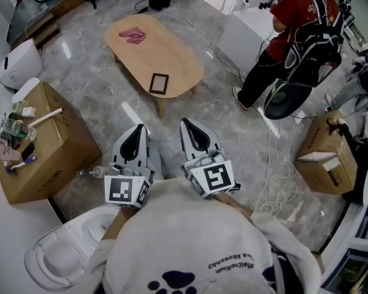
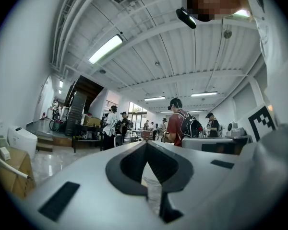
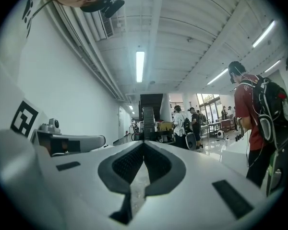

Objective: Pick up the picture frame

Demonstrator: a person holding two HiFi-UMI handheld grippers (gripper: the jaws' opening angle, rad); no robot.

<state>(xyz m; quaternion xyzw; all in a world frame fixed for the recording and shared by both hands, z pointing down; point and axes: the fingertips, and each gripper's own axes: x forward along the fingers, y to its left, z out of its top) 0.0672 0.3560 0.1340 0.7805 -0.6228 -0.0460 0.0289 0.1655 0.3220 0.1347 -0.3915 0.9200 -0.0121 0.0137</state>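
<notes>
The picture frame [image 1: 159, 82], small and dark-edged, lies flat near the front edge of an oval wooden coffee table [image 1: 178, 60]. Both grippers hang side by side over the floor, short of that table and pointing level toward it. My left gripper [image 1: 141, 127] is shut with nothing in it, and so is my right gripper [image 1: 185, 122]. In the left gripper view the left gripper [image 2: 146, 143] has its jaws together, and the right gripper [image 3: 144, 143] in the right gripper view looks the same. Neither gripper view shows the frame.
A pink cloth [image 1: 133, 36] lies at the table's far end. A cardboard box [image 1: 46, 143] with clutter stands left, another box [image 1: 325, 155] right. A person in a red shirt with a backpack [image 1: 294, 35] stands by a white table [image 1: 248, 32]. Cables [image 1: 273, 182] trail over the floor.
</notes>
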